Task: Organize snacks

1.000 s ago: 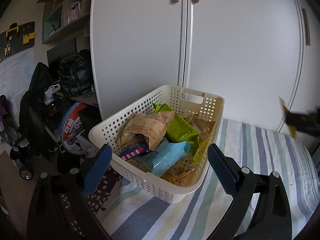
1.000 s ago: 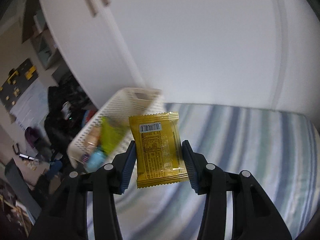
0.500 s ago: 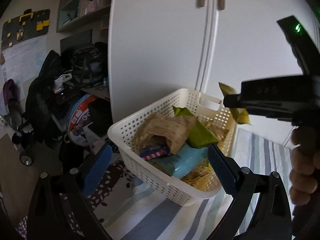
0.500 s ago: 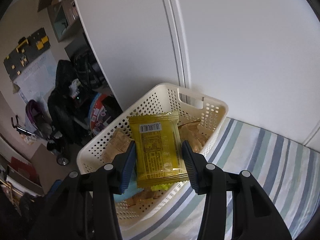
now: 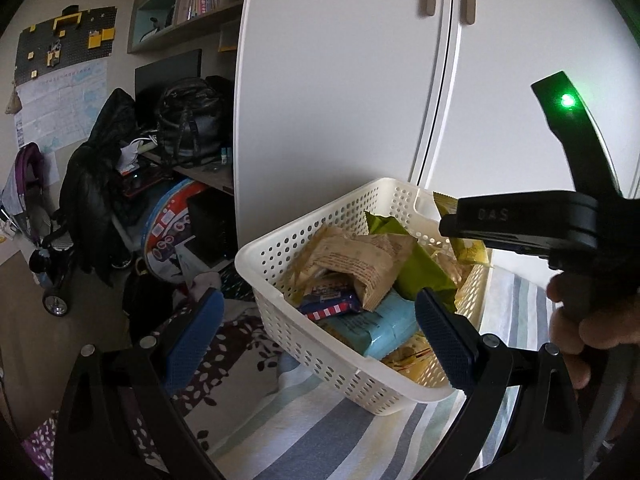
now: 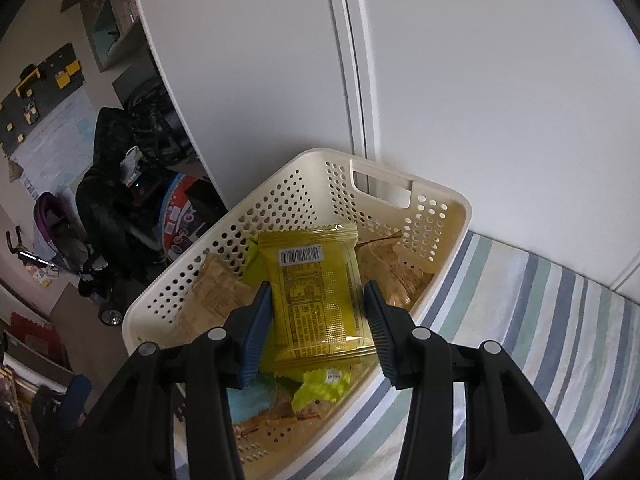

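A cream perforated basket [image 5: 320, 344] [image 6: 280, 184] stands on a striped bedcover, holding a tan bag [image 5: 352, 256], a green bag [image 5: 416, 264], a light blue packet [image 5: 376, 324] and a striped bar [image 5: 328, 308]. My right gripper [image 6: 318, 300] is shut on a yellow snack packet [image 6: 316, 292], which hangs flat just above the basket's contents. In the left wrist view that gripper [image 5: 452, 226] reaches in from the right with the packet's edge [image 5: 468, 248] showing. My left gripper [image 5: 320, 320] is open, with nothing between its fingers, in front of the basket's near wall.
White wardrobe doors [image 5: 340, 80] rise right behind the basket. The striped bedcover [image 6: 540, 320] stretches to the right. On the left are dark bags [image 5: 100, 184], a stroller [image 5: 32, 200] and a round printed drum [image 5: 172, 220]. A person's hand [image 5: 592, 320] holds the right gripper.
My right gripper has carried the yellow packet left from above the bedcover to above the basket and lower. The left wrist view has swung slightly so the basket sits further right.
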Tool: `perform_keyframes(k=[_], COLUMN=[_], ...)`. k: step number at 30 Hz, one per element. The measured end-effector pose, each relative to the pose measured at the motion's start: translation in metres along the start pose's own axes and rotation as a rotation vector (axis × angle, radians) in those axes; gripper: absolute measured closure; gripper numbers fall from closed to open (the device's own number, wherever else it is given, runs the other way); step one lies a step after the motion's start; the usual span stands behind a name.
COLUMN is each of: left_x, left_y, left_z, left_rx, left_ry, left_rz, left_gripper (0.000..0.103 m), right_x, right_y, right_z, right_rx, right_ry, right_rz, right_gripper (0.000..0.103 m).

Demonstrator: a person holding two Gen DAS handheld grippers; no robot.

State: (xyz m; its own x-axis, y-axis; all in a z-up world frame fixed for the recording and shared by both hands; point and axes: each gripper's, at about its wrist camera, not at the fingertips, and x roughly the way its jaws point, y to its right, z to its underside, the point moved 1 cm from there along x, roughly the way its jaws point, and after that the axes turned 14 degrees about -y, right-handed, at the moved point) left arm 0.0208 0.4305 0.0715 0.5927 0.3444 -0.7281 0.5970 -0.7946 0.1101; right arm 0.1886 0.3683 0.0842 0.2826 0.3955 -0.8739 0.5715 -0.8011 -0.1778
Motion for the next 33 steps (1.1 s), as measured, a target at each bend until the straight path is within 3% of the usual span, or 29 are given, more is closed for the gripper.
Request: perform_keyframes(k=[1,3,17,23,25,29,33], left_x=[0.000,0.000,-0.001,-0.004,-0.005,-0.006,-0.007], left_y=[-0.001,-0.002,-0.005,-0.008,-0.009,-0.013,-0.016], left_z=[0.000,0.000,0.000,-0.002,-0.002,-0.003,-0.004], left_rx=[-0.002,-0.008,-0.022,-0.034,-0.038,-0.054,-0.067], left_ry=[-0.002,-0.005,0.008,0.026,0.031,0.038,0.047], left_rz=[0.001,0.002,-0.011,-0.031,-0.041,-0.057,-0.073], left_gripper=[0.006,0.006,0.006,0.005,0.005,0.003,0.003], right_x=[0.001,0.002,-0.005,-0.011,-0.015,-0.025,-0.034], right_y=[0.000,-0.001,-0.008,-0.022,-0.026,-0.032,-0.038], right_z=[-0.002,-0.002,0.009,0.015,0.019,0.026,0.034], right_rx=[0.004,0.010,-0.030,-0.075,-0.082,-0.104,-0.125], right_ry=[0.000,0.011,0.021,0.056,0.071,0.103,0.136], right_rz=[-0.005,-0.009,0.051,0.151,0.177,0.231,0.284], right_gripper=[0.046,0.041,0.041,0.040,0.029,0.028,0.019])
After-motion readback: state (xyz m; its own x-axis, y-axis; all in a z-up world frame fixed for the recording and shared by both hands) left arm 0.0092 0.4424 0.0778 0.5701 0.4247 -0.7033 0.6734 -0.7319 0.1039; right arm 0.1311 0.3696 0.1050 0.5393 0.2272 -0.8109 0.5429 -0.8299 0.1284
